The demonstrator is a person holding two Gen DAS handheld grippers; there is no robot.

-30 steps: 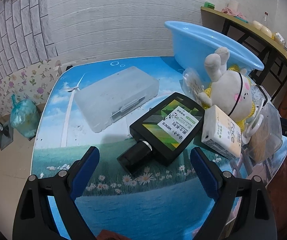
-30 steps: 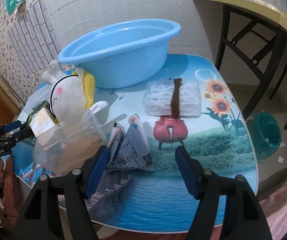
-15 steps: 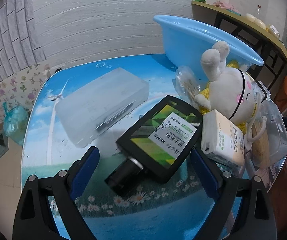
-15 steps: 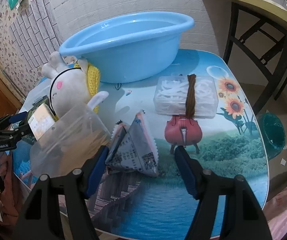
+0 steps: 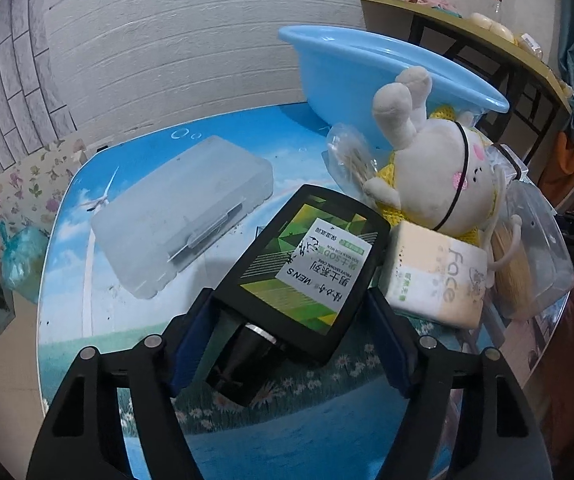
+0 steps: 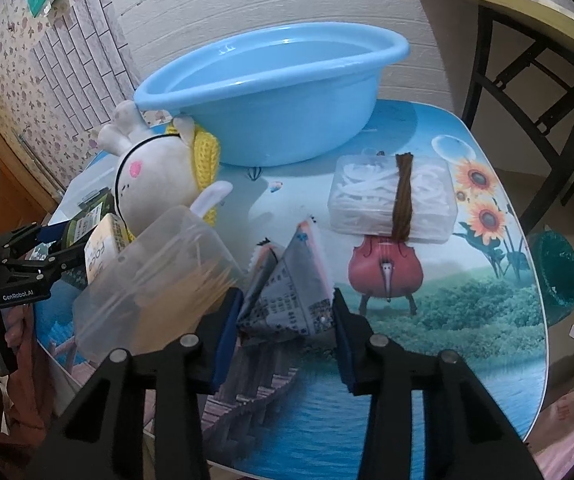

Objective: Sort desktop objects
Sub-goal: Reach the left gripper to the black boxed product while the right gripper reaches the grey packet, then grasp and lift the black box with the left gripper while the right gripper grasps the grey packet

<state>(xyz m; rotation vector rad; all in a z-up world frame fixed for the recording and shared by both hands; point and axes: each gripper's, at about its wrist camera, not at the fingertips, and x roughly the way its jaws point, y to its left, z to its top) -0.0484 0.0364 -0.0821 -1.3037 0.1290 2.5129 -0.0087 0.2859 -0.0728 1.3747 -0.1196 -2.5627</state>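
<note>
Left wrist view: the left tongs [image 5: 287, 344] have just been closing, and their blue pads now sit against both sides of the black bottle [image 5: 303, 276], near its cap end, so it looks clamped though it lies on the desk [image 5: 75, 280] close to the near edge. A second ago the pads stood wide apart with the bottle lying free between them. I judge this as a first pick under way on this side, with the lift yet to come.

Toward the left edge lies a frosted plastic case [image 5: 183, 216], latched shut; what it holds cannot be made out. At the far edge the blue basin [image 5: 371, 72] looks empty, so nothing seems sorted into it yet. Between bottle and basin are a small clear packet [image 5: 347, 156], a plush rabbit [image 5: 439, 168] and a tissue pack [image 5: 431, 276] touching the bottle's right side, which could be dragged along when it rises.

Right wrist view: the right tongs [image 6: 287, 332] have also just been closing, around a folded paper packet [image 6: 291, 288]; the pads touch or nearly touch its lower corners, and I cannot tell whether they press yet. Left of it, a clear tub [image 6: 159, 276] holds thin pale sticks. Farther right, a lidded clear box [image 6: 391, 204] holds white loops, with a brown tassel [image 6: 403, 196] across its lid.
</note>
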